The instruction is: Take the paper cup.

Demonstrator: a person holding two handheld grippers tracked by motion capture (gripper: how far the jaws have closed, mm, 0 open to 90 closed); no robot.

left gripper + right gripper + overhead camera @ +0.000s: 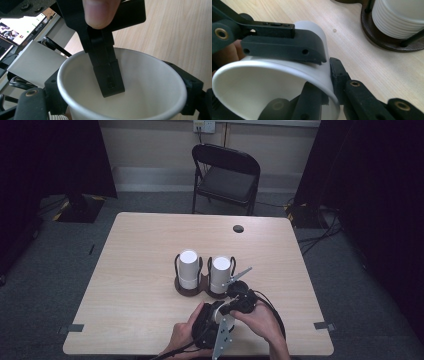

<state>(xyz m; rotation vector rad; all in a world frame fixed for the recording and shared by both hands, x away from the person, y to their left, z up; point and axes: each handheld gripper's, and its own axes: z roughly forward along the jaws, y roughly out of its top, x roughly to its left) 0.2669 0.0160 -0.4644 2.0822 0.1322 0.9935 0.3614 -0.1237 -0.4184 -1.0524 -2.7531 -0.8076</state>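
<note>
Even overhead light falls on the worktop (pixel 150 250) in the high view, with soft, short shadows; the curtained sides stay dark. That picture is small and slightly soft. In both gripper views the near black jaws and the cup (pixel 150 82) rim blur. A thumb (pixel 100 12) is out of focus.

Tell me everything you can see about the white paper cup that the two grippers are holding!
The paper cup is plain white, thin-walled, with a rolled rim, wider at the mouth than at the base, and looks empty. It is held near the table's front edge, off the stacks of cups in the two dark holders. The left gripper has its black jaws around the cup's outside. The right gripper pinches the cup's wall at the rim, one jaw reaching inside and one outside. In the right gripper view the cup lies tilted on its side.
</note>
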